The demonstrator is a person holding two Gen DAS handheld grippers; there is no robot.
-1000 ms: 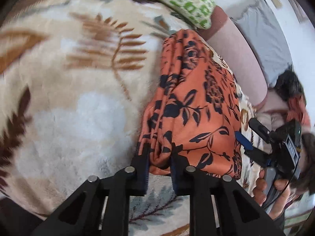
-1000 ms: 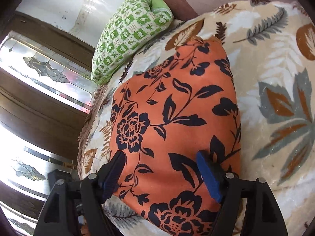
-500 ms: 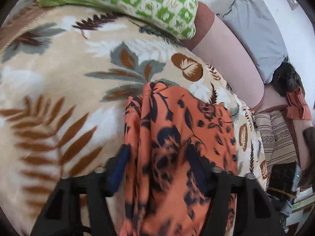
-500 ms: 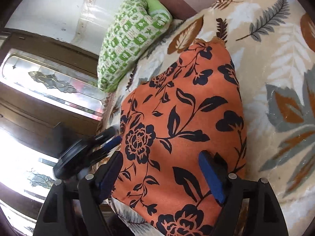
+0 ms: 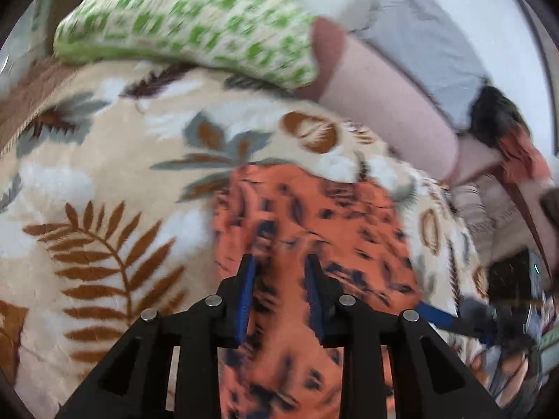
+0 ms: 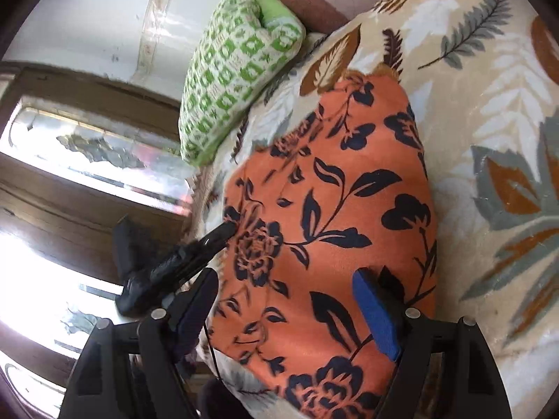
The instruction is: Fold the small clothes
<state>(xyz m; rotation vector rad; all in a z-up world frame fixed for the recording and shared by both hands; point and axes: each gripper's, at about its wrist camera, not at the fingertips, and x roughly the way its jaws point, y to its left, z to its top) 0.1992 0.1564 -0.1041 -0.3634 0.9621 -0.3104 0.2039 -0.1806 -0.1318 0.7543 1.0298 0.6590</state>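
Left wrist view: the left tongs [image 5: 279, 289] hang low over the orange floral garment [image 5: 314, 230], which lies on the leaf-patterned blanket [image 5: 104, 181] of a bed. The blue pads stand partly apart with cloth showing between them. The picture is blurred by motion, so I cannot tell whether the pads pinch a ridge of fabric or merely frame it. A green checked pillow [image 5: 195, 24] lies beyond the garment, against a pink bolster [image 5: 384, 104]. The right tongs [image 5: 454, 317] show at the garment's right edge in this view.

Right wrist view: the right tongs [image 6: 290, 310] stand wide apart over the near end of the orange floral garment [image 6: 332, 209], holding nothing. The garment appears already doubled into a long, smooth panel running away toward the green checked pillow [image 6: 237, 70]. The left tongs [image 6: 195, 255] reach in from the side, their tip at the garment's left edge.

Assessment: the cloth looks thin, light and limp, with no stiffness to keep a shape when lifted. It will likely sag and slide on itself, while the plush blanket should grip it somewhat. The best hold is at the corners or along a folded edge, one corner per tongs, pinching all layers together. A hold taken mid-panel risks bunching the fabric.
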